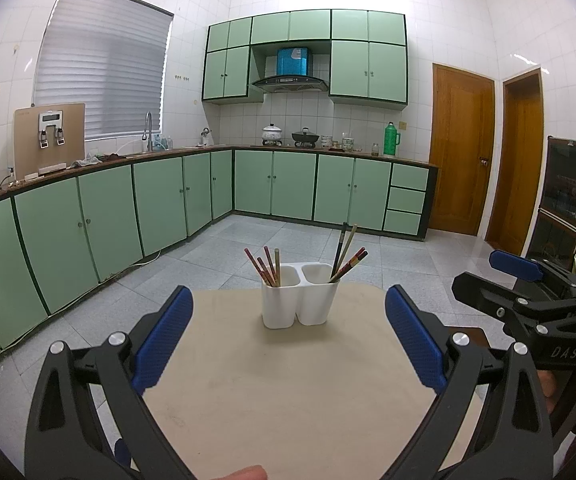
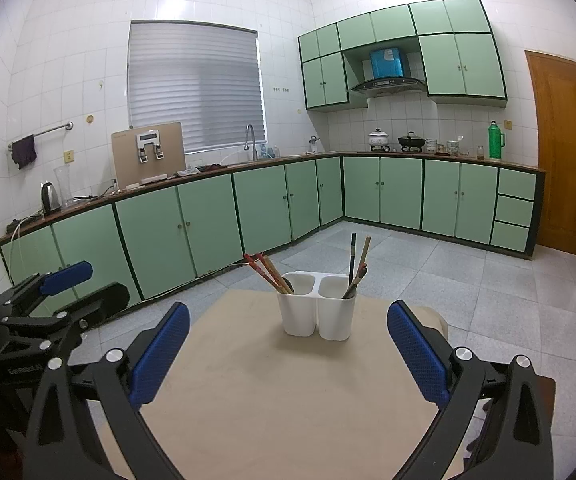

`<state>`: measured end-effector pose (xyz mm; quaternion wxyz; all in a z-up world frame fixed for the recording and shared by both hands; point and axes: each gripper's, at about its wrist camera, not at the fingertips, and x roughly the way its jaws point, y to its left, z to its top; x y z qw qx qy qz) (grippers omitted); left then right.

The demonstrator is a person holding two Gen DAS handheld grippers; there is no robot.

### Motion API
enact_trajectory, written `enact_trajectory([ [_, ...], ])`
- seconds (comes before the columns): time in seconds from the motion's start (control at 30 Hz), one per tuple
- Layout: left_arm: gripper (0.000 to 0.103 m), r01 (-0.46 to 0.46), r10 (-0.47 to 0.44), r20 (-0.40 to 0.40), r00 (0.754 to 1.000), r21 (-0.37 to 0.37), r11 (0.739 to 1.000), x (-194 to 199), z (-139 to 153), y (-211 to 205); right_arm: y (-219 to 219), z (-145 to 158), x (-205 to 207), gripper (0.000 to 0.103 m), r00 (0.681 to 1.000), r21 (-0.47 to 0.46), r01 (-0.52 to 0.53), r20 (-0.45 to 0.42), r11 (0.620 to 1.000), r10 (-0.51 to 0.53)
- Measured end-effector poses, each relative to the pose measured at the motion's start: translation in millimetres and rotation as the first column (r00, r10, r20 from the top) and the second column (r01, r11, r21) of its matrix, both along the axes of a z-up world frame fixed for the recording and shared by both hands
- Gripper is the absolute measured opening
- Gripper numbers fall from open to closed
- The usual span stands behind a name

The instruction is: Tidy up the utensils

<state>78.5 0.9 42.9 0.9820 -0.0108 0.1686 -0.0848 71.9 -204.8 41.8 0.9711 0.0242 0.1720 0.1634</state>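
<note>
A white two-compartment utensil holder [image 1: 299, 298] [image 2: 316, 308] stands upright at the far end of a beige table [image 1: 288, 392] [image 2: 288, 400]. Its left compartment holds several reddish chopsticks [image 1: 264, 266] [image 2: 268, 274]. Its right compartment holds several chopsticks [image 1: 345, 254] [image 2: 357, 262], some dark, one pale. My left gripper [image 1: 288, 304] is open and empty, short of the holder. My right gripper [image 2: 288, 320] is open and empty, also short of it. Each gripper shows at the edge of the other's view: the right one [image 1: 519, 280] and the left one [image 2: 48, 292].
The table is small, with tiled floor [image 1: 407, 264] around it. Green cabinets [image 1: 128, 208] run along the left and far walls under a counter with pots and a kettle. Wooden doors [image 1: 459, 148] are at the right.
</note>
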Motion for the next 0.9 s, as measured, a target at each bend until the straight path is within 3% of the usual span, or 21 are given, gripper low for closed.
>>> enact_trajectory([
  [0.9, 0.094, 0.0, 0.0, 0.0, 1.0, 0.001, 1.0, -1.1, 0.3, 0.6, 1.0, -1.2, 1.8, 0.097, 1.0, -0.006, 0.001, -0.004, 1.0, -0.001],
])
